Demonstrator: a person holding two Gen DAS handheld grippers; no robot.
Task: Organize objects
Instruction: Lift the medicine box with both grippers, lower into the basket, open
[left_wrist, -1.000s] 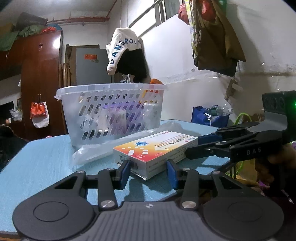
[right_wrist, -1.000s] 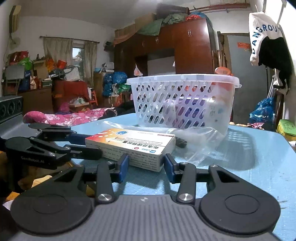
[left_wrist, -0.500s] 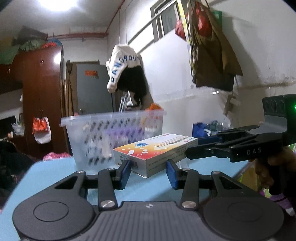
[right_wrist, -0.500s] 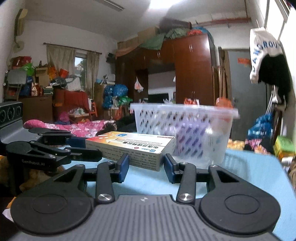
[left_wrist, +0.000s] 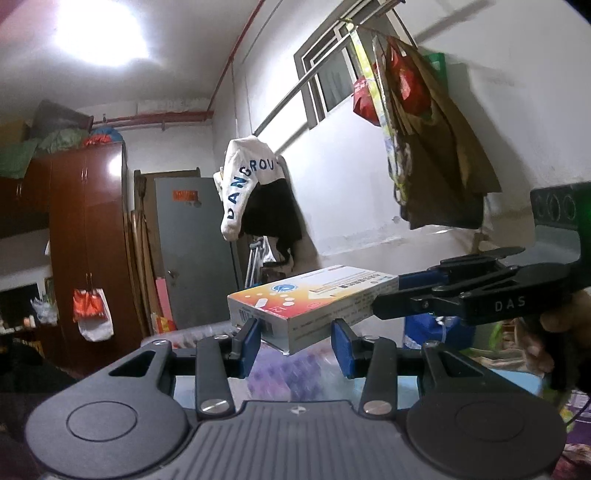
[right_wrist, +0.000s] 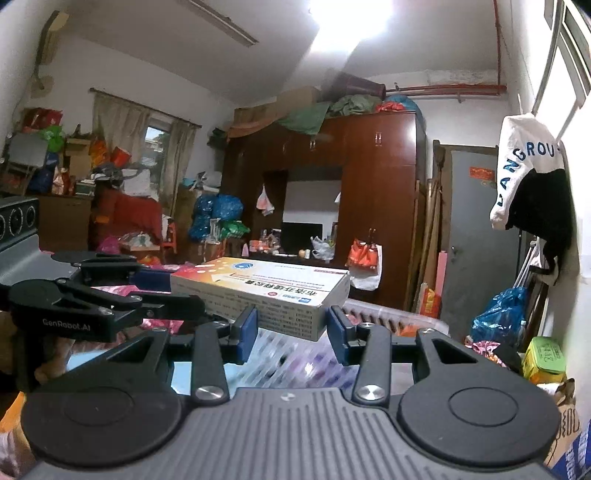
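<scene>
A flat medicine box (left_wrist: 310, 302), white with an orange and yellow top, hangs in the air between both grippers; it also shows in the right wrist view (right_wrist: 258, 291). My left gripper (left_wrist: 295, 341) is shut on one end of the box. My right gripper (right_wrist: 291, 328) is shut on the other end. Each gripper shows in the other's view, the right one (left_wrist: 465, 295) and the left one (right_wrist: 103, 299). The white perforated basket (right_wrist: 388, 317) lies below the box, blurred, with only its rim and wall showing.
A white and black garment (left_wrist: 255, 192) hangs on the wall ahead. Bags (left_wrist: 424, 129) hang from a rail at the right. A dark wardrobe (right_wrist: 369, 206) and a grey door (left_wrist: 192, 251) stand behind. The blue table top (left_wrist: 461, 384) shows low down.
Both grippers have lifted the box together from the table to above the basket's rim. The basket and table have dropped low in both views.
</scene>
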